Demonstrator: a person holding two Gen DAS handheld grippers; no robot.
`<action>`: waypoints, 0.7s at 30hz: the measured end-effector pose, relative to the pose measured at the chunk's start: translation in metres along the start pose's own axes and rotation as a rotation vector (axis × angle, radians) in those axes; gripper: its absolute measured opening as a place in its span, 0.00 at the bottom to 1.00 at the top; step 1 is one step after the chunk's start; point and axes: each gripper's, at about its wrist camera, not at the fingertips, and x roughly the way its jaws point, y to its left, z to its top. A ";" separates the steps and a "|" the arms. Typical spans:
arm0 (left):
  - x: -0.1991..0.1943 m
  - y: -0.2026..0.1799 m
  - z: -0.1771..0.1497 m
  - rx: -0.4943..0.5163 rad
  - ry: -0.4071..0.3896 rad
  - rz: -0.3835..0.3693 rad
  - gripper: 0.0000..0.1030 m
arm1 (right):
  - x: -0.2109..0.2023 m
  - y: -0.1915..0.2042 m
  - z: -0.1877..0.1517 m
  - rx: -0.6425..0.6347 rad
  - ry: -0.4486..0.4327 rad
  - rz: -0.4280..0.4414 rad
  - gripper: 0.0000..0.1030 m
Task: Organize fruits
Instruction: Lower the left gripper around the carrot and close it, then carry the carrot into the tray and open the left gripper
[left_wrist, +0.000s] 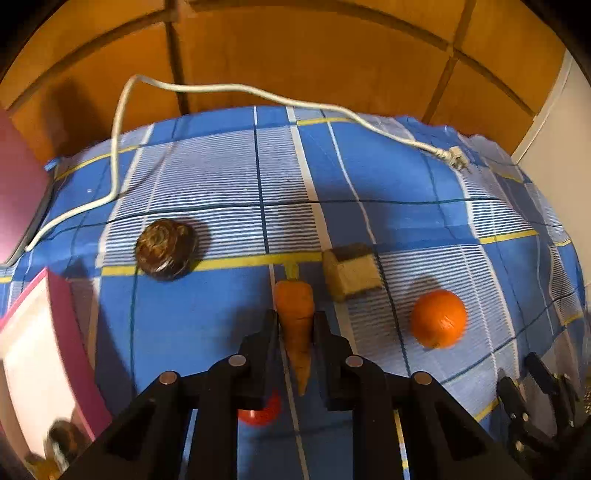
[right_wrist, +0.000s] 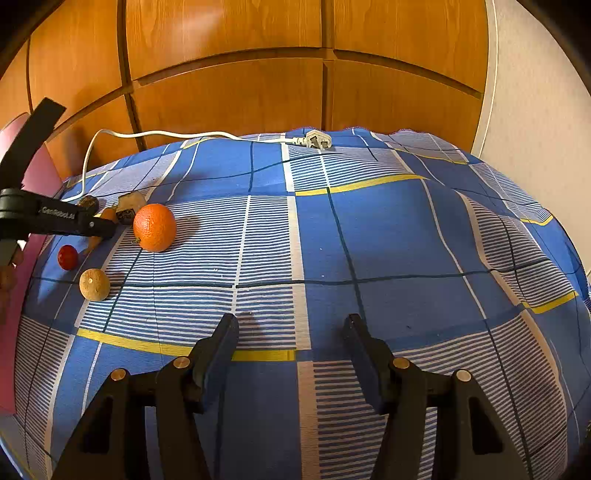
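Note:
In the left wrist view my left gripper (left_wrist: 295, 321) is shut on an orange carrot (left_wrist: 295, 317), stem end pointing away. An orange (left_wrist: 438, 318) lies to its right, a tan cube (left_wrist: 351, 273) just beyond, a dark brown round thing (left_wrist: 165, 248) to the left, and a small red fruit (left_wrist: 260, 411) under the fingers. In the right wrist view my right gripper (right_wrist: 291, 332) is open and empty over the blue checked cloth (right_wrist: 369, 240). The orange (right_wrist: 154, 227), the red fruit (right_wrist: 67, 257) and a tan round fruit (right_wrist: 94, 284) lie at far left, beside the left gripper (right_wrist: 103, 230).
A pink-rimmed box (left_wrist: 62, 354) stands at the left edge of the cloth. A white cable with a plug (right_wrist: 314, 141) runs along the back edge. Wooden cabinet doors (right_wrist: 295, 74) rise behind the table, and a white wall (right_wrist: 535, 110) stands at the right.

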 end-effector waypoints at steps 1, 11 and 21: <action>-0.006 0.000 -0.004 -0.006 -0.014 -0.002 0.18 | 0.000 0.000 0.000 0.000 0.000 0.000 0.59; -0.081 0.000 -0.045 -0.068 -0.173 0.008 0.18 | 0.001 0.000 0.000 -0.001 0.000 0.002 0.59; -0.129 0.007 -0.090 -0.095 -0.250 0.034 0.18 | 0.001 0.000 0.000 0.002 -0.001 0.007 0.59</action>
